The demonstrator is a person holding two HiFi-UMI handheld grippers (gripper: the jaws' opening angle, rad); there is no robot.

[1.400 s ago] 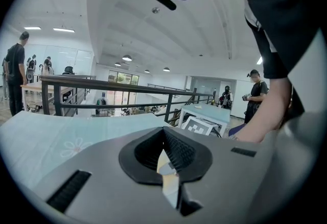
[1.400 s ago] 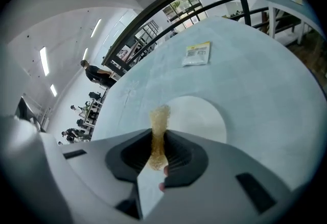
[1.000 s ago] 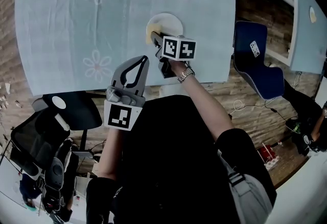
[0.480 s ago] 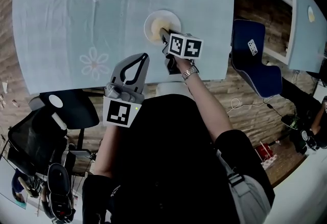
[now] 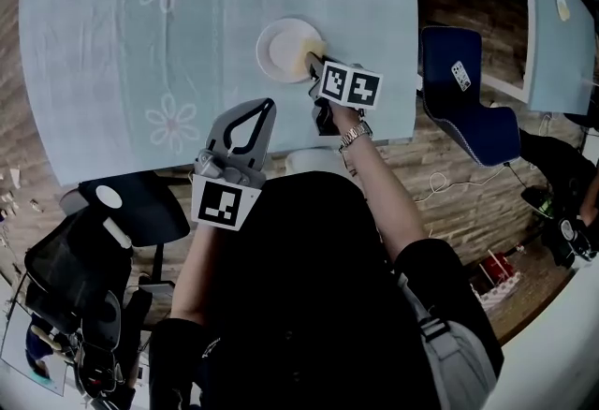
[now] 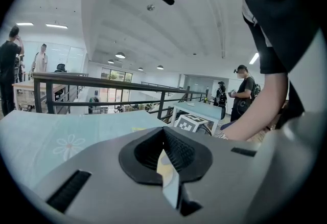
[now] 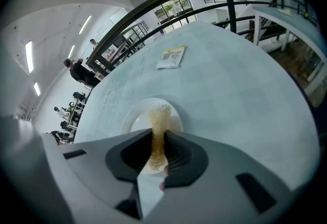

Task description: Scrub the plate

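Sponge (image 5: 313,52) has swept from left side to right rim of plate (image 5: 279,48). L gripper (image 5: 262,110): jaws together, empty, over near table (image 5: 112,71) edge. Plate mid-table; stiff, light, prob. slippery, so steady at rim. R gripper (image 5: 316,69) clamped on soft sponge.

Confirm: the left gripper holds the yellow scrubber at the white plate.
Wrong gripper: the right gripper holds the yellow scrubber at the white plate, its jaws shut on it, as the right gripper view shows. The left gripper holds nothing.
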